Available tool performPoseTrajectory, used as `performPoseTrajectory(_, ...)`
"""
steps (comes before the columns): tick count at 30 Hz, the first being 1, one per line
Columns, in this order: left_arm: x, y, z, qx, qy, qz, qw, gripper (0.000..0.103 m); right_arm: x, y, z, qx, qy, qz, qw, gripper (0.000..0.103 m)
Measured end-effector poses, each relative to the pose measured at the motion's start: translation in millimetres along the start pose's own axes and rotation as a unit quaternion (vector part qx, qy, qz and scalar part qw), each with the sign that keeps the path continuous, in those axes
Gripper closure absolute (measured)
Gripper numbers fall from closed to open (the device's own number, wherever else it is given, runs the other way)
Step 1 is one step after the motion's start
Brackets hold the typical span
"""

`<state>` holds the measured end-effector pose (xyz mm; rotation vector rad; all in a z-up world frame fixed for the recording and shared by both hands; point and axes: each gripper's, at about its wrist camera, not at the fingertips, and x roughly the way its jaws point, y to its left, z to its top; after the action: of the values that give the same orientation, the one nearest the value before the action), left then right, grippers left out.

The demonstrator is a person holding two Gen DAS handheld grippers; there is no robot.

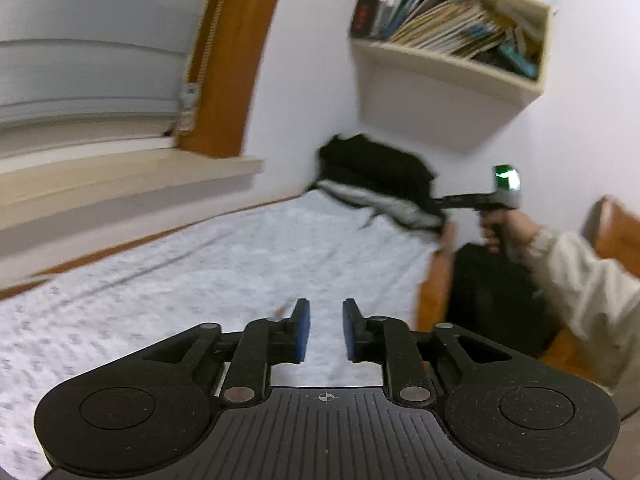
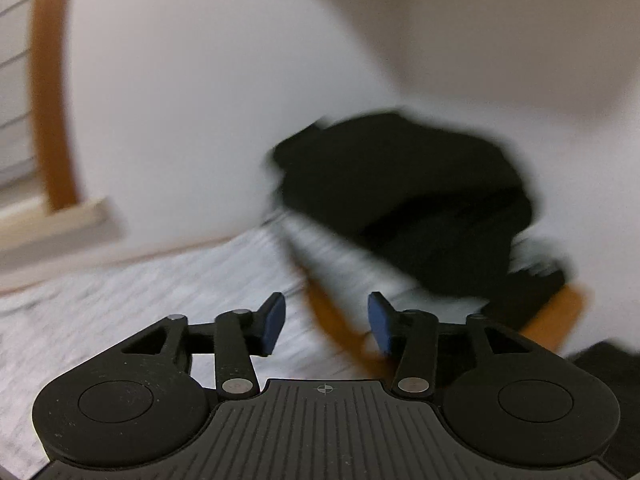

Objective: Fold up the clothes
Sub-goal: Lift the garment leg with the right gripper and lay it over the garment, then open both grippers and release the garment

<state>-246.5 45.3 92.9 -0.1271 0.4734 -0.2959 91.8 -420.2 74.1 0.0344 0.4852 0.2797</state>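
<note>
Bed (image 1: 192,272) fills the lower left of the left wrist view, covered by a pale patterned sheet, wooden frame edge at its right. Window with closed blind (image 1: 88,48) and orange-brown wooden surround, upper left; a small label hangs on the blind cord, text too blurred to read. Wall shelf (image 1: 452,68), upper right of the frame, open-fronted box: holds books and thin magazines, upright at left, leaning in a fan at right; a white container stands on top, its lettering cut off and not legible. Clothes pile (image 1: 376,176) lies at the far end of the bed against the wall, centre right: black garment on top, a grey-white one beneath. In the right wrist view the same pile (image 2: 404,200) sits right of centre, heavily blurred. Dark bag (image 1: 496,296) stands beside the bed, lower right. Person's right hand (image 1: 504,228), beige sleeve, holds the right gripper (image 2: 326,320) near the pile; jaws parted about halfway, nothing between them. Left gripper (image 1: 326,330) over the sheet, jaws slightly apart, empty.
</note>
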Motion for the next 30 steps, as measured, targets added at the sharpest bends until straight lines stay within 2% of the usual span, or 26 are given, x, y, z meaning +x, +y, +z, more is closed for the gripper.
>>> performPoseTrajectory(3, 17, 22, -17, -0.01, 0.032, 0.044, 0.9985, 0.078, 18, 20, -22, 0.004, 0.025, 0.063, 0.998, 0.054)
performPoseTrajectory(6, 30, 43, -36, -0.022, 0.058, 0.077, 0.9951, 0.078, 32, 30, -42, 0.006, 0.041, 0.086, 0.995, 0.052)
performPoseTrajectory(9, 28, 58, -49, -0.042, 0.062, 0.07, 0.9947, 0.078, 38, 21, -57, 0.005, 0.049, 0.07, 0.996, 0.053)
performPoseTrajectory(11, 26, 63, -53, -0.054, 0.063, 0.066, 0.9944, 0.078, 35, 11, -60, 0.009, 0.04, 0.062, 0.997, 0.059)
performPoseTrajectory(14, 21, 65, -56, -0.056, 0.067, 0.067, 0.9939, 0.078, 19, 1, -69, -0.009, 0.038, 0.044, 0.998, 0.064)
performPoseTrajectory(16, 18, 71, -57, -0.061, 0.076, 0.068, 0.9929, 0.078, 6, -4, -78, -0.035, 0.034, 0.022, 0.999, 0.064)
performPoseTrajectory(18, 14, 72, -58, -0.058, 0.077, 0.069, 0.9929, 0.078, -2, -10, -84, -0.033, 0.036, 0.016, 0.999, 0.064)
performPoseTrajectory(21, 3, 75, -62, -0.046, 0.081, 0.068, 0.9933, 0.078, -11, -7, -86, -0.041, 0.045, 0.01, 0.998, 0.059)
performPoseTrajectory(23, -5, 80, -64, -0.042, 0.083, 0.064, 0.9936, 0.078, -15, 1, -88, -0.047, 0.047, 0.022, 0.998, 0.048)
performPoseTrajectory(27, -15, 93, -65, -0.062, 0.079, 0.056, 0.9934, 0.078, -23, 25, -95, -0.071, 0.021, 0.062, 0.995, 0.041)
performPoseTrajectory(29, -15, 95, -64, -0.069, 0.078, 0.054, 0.9931, 0.078, -21, 35, -101, -0.077, 0.013, 0.073, 0.994, 0.031)
performPoseTrajectory(30, -14, 93, -64, -0.065, 0.079, 0.058, 0.9931, 0.078, -20, 39, -105, -0.082, 0.006, 0.071, 0.994, 0.03)
